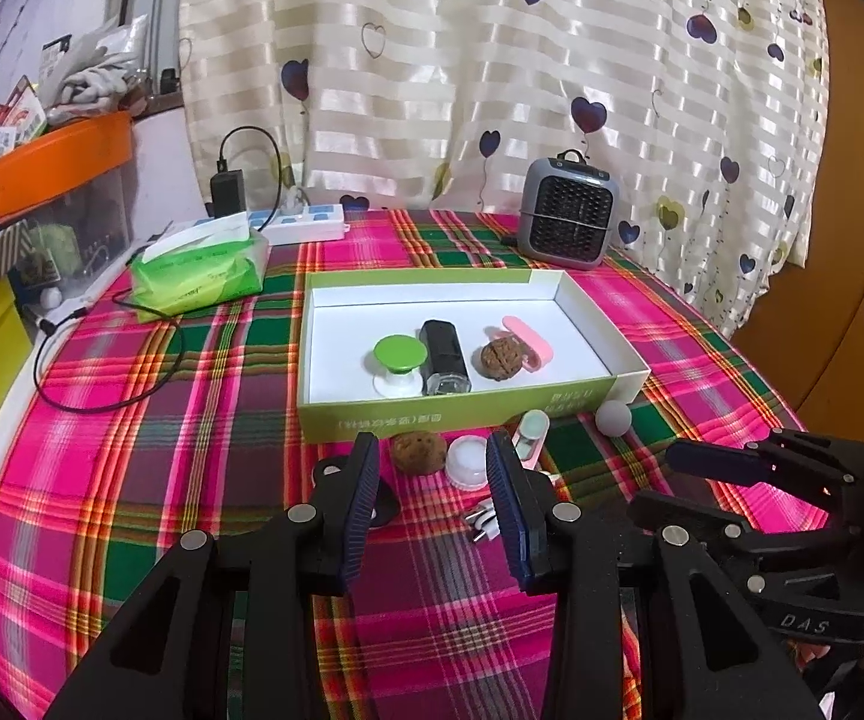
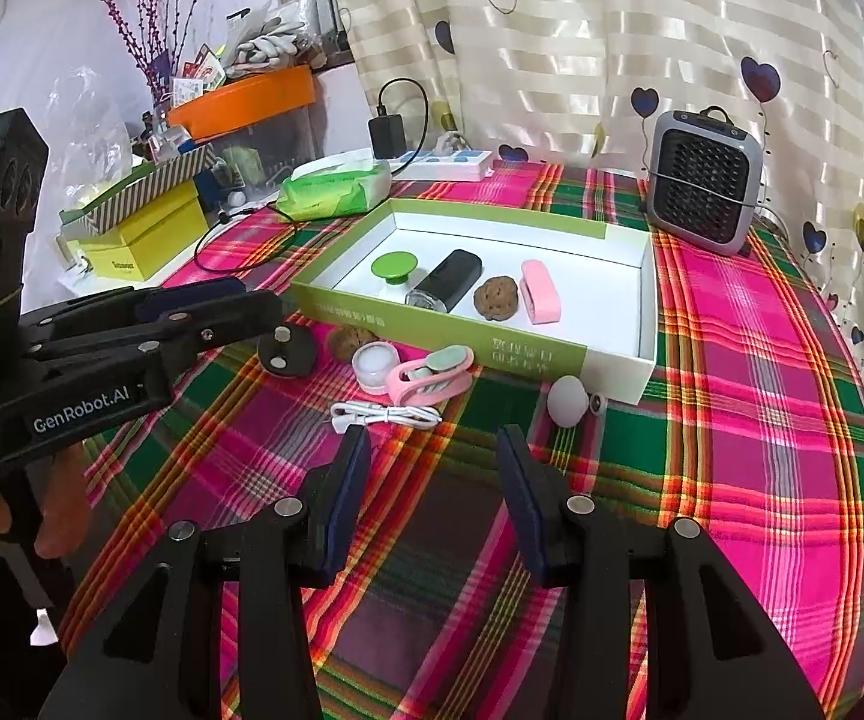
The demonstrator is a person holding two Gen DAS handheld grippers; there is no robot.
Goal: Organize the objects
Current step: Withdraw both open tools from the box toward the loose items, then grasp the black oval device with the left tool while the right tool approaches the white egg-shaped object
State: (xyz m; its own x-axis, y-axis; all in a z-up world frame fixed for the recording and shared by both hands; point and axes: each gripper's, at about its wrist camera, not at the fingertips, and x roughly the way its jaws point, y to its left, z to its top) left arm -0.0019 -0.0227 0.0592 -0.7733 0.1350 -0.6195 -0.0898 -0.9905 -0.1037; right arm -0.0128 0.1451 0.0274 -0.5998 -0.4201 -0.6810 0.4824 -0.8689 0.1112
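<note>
On the plaid tablecloth (image 2: 750, 360), the left gripper (image 1: 432, 462) hovered with jaws released, nothing between them; at its twelve o'clock lay a walnut (image 1: 417, 452) and a white cap (image 1: 468, 461); beyond, the green box (image 1: 462, 414) held a green knob (image 1: 399, 354), black case (image 1: 444, 357) and pink case (image 1: 529, 341); the right gripper (image 2: 432, 450) stood released, a white cable (image 2: 384, 415) at eleven o'clock.

White lettering reading "GenRobot.AI" stands on the side of the left tool (image 2: 216, 315), seen from the right wrist view. Pale letters "DAS" stand on the body of the right tool (image 1: 681, 480) in the left wrist view. The green box (image 1: 450, 420) carries white print on its front wall, too small to read.
</note>
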